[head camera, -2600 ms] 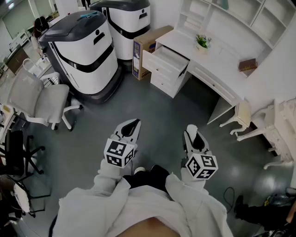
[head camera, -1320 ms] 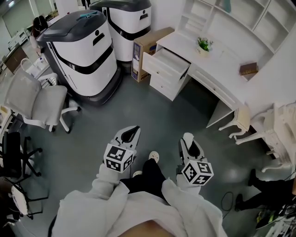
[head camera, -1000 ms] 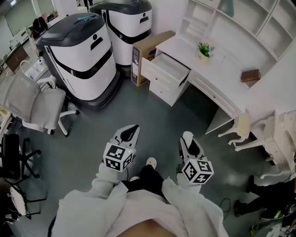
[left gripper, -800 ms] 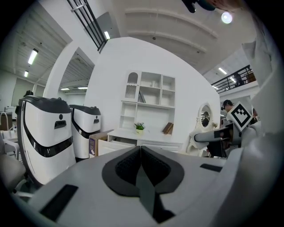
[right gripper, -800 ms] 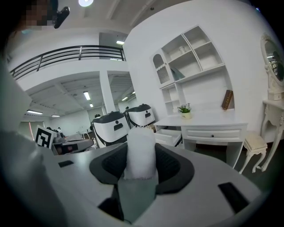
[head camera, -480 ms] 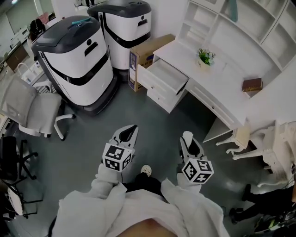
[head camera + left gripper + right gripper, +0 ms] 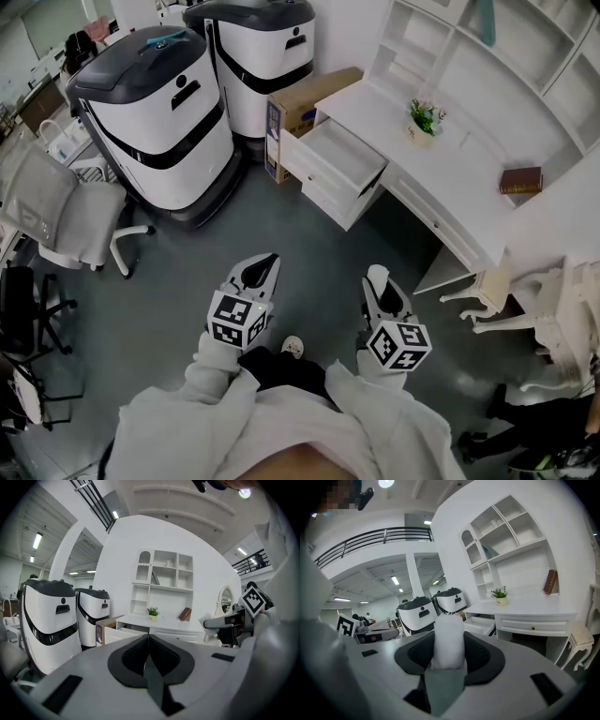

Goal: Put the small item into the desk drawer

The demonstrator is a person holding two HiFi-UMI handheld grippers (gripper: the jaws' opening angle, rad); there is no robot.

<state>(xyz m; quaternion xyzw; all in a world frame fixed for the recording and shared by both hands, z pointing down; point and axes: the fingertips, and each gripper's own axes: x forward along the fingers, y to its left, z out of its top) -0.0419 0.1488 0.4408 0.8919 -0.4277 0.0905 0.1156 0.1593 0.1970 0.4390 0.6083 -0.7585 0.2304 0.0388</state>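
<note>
White, soft-looking small item (image 7: 449,639) sits pinched in right gripper (image 7: 379,279), well apart from open drawer (image 7: 339,156); prob. light, squashy, so grip mid-body, gently; left gripper (image 7: 262,266) pressed together, empty.

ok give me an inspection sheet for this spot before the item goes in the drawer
surface: white desk, top bare apart from a plant and a book
job's things: drawer pulled open, nothing seen in the part that shows; white item held, away from the desk
clutter: box on the floor beside the desk's drawer end
grippers: left gripper jaws together, empty; right gripper closed on the item
cables: nothing seen
surroundings: grey floor; two tall machines left of the desk; chair at far left; stool by the desk; shelves above it
</note>
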